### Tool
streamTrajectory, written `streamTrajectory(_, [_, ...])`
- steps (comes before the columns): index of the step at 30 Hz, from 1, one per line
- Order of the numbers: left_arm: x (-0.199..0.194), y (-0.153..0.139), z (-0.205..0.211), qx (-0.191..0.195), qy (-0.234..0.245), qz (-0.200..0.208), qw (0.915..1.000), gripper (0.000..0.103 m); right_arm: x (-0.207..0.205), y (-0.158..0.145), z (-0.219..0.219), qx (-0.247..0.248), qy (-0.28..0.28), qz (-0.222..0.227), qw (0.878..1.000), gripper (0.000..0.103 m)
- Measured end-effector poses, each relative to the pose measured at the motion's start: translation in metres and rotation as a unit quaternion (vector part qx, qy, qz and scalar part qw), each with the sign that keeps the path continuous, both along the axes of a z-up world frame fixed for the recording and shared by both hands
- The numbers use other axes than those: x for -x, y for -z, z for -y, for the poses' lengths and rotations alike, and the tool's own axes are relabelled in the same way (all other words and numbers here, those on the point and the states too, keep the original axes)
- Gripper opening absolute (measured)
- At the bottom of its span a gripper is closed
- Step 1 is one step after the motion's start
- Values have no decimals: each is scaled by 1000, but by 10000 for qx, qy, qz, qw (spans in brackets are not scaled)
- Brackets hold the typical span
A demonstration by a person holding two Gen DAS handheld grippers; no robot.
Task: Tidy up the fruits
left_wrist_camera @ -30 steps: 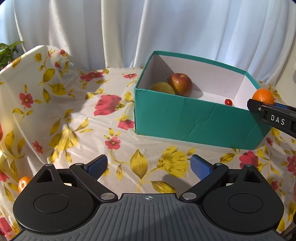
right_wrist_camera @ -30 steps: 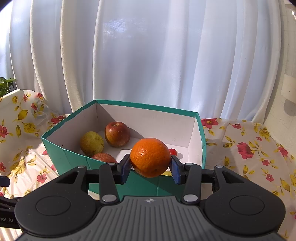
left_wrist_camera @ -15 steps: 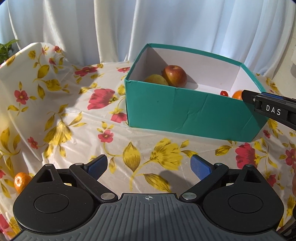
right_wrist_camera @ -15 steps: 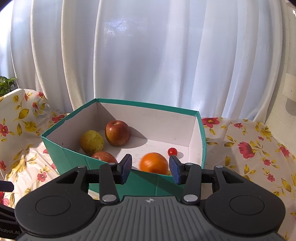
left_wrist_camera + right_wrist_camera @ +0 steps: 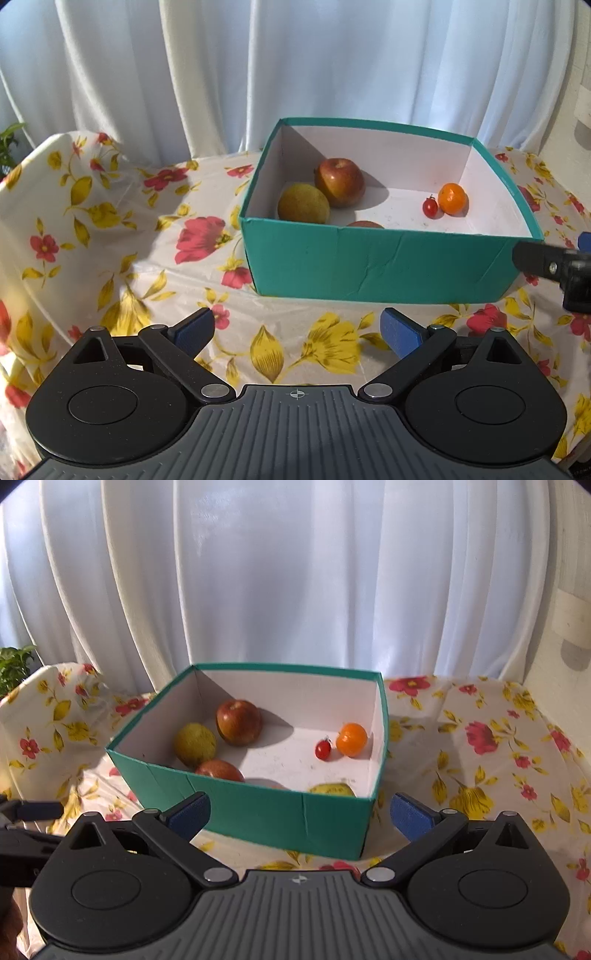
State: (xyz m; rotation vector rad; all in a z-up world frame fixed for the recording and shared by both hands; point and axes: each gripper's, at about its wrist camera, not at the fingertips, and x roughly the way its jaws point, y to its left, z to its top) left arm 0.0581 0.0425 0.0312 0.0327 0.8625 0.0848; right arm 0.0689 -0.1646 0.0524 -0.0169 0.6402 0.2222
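No legible text, labels or numbers in either view. Only sign: a small crosshair mark moulded on each gripper body, left gripper [image 5: 297,332], right gripper [image 5: 300,810].

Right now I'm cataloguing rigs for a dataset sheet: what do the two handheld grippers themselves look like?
Both look alike. The left gripper and right gripper each have a dark grey ribbed body with a small crosshair mark, two round black discs at the sides, black linkage arms with silver pivot pins, and blue textured fingertip pads. No cables or sleeves show in either view.
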Motion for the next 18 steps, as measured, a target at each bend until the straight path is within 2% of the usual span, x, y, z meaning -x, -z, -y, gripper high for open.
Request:
streamTrajectory(5, [-28, -5, 13, -499, 30, -502, 9975, 99, -20, 10, 1, 266, 350, -821, 9957, 103])
streamTrajectory(6, [-35, -5, 13, -491, 15, -640, 9967, 99, -26, 13, 2, 317, 446, -1012, 9934, 103])
streamTrajectory(10, [-56, -1, 11, -240, -150, -1005, 9945, 99, -42, 20, 1, 431, 798, -1321, 9871, 103])
streamTrajectory(13, [-67, 6, 13, -339, -293, -1256, 9911, 99, -52, 23, -5, 695, 909, -1509, 9819, 103])
streamTrajectory(18, [-73, 10, 12, -252, -361, -1363, 9897, 99, -63, 29, -12, 750, 969, -1762, 9767, 103])
